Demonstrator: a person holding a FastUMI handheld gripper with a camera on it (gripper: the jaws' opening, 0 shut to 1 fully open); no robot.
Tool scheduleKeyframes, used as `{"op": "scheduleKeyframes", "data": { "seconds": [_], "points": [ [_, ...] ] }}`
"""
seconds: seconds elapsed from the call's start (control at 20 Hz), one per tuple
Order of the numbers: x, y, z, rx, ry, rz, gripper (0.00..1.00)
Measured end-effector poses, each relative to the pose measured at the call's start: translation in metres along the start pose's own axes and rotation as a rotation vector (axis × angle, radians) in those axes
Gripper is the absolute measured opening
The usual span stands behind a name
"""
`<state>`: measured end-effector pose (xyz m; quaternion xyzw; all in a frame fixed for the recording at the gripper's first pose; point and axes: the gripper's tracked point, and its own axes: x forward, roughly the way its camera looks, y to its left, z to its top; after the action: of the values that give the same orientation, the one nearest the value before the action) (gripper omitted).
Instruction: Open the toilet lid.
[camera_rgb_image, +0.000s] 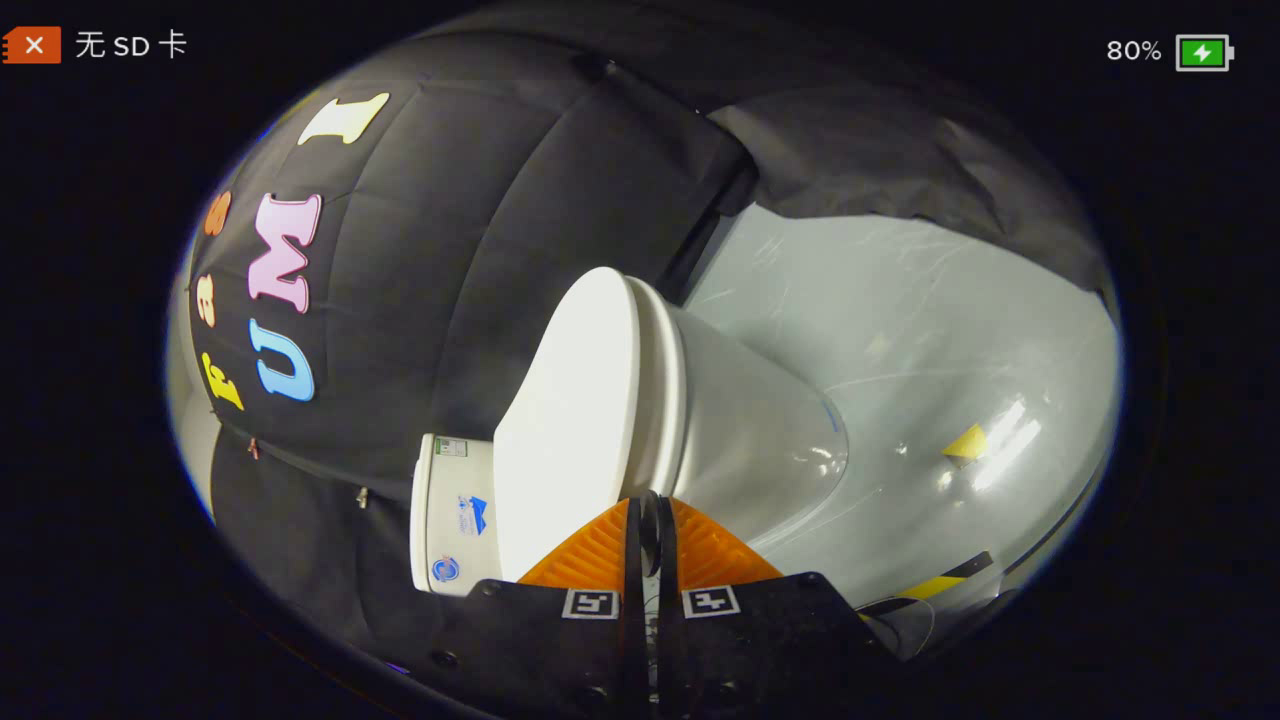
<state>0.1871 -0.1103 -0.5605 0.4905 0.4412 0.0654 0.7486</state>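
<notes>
The tank (452, 515) is lying leftmost, then the lid (575, 420), apparently down on the seat (662, 385) and bowl (760, 430). The gripper (650, 525) is pointing at the lid's edge, fingers together, gripping nothing. Judging so, it is approaching; next it needs hooking under that edge.

My gripper (651, 515) shows as two wedge-shaped fingers (590, 555) with ridged, ribbed faces that taper toward their tips. My jaws stand pressed nearly together, with a thin dark slit running down between them. Behind them sits my black mount, a flat matte body with round screw heads along its edge. Two small square black-and-white marker tags (590, 603) sit side by side on that mount, one at the base of each finger.
</notes>
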Motion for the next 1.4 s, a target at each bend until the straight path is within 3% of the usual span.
{"op": "scheduleKeyframes", "data": {
  "seconds": [0.6, 0.95, 1.4],
  "points": [
    [-0.063, 0.143, 0.011, -0.263, -0.152, -0.100, 0.06],
    [-0.088, 0.240, -0.005, -0.520, -0.269, -0.208, 0.06],
    [-0.096, 0.321, -0.036, -0.673, -0.409, -0.289, 0.06]
  ]
}}
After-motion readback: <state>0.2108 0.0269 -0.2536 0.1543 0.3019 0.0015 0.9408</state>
